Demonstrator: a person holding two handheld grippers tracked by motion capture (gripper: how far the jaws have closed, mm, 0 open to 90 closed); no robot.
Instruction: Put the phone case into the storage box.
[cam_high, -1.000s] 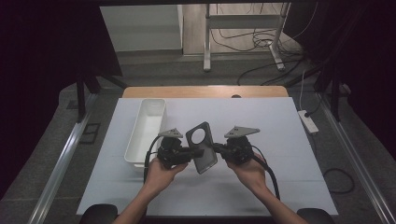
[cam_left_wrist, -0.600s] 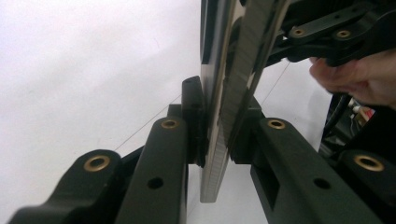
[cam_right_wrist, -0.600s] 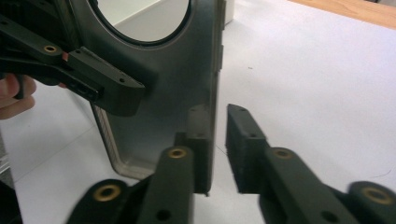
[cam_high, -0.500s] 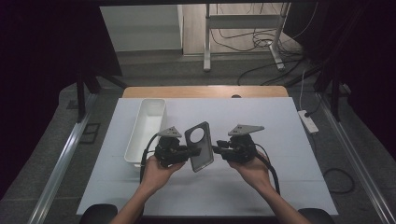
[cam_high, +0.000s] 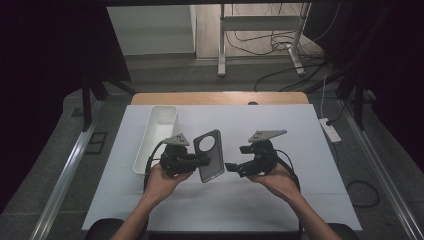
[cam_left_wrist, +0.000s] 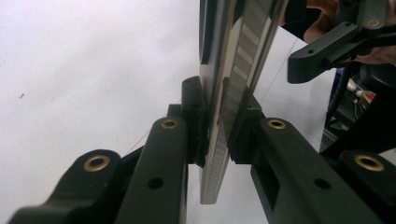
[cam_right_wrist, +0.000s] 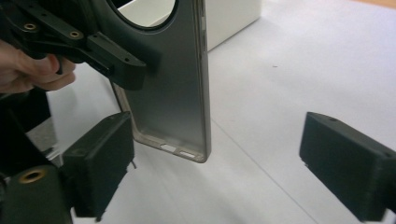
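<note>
Above the middle of the white table (cam_high: 300, 150), nearer its front edge than its back, my left gripper (cam_high: 202, 161) pinches a grey phone case (cam_high: 209, 156) by 1 long edge; in the left gripper view both pads press flat on its thin wall (cam_left_wrist: 219, 116) and the case stands up off the table top. My right gripper (cam_high: 231, 167) sits just beside the case, apart from it, and its jaws have just been opening: they stand wide now with nothing between them, the case's bottom corner (cam_right_wrist: 187, 149) hanging off to 1 side of the gap. Along the table's left edge lies a white tray (cam_high: 150, 150), possibly empty, though I can't see into all of it.
</note>
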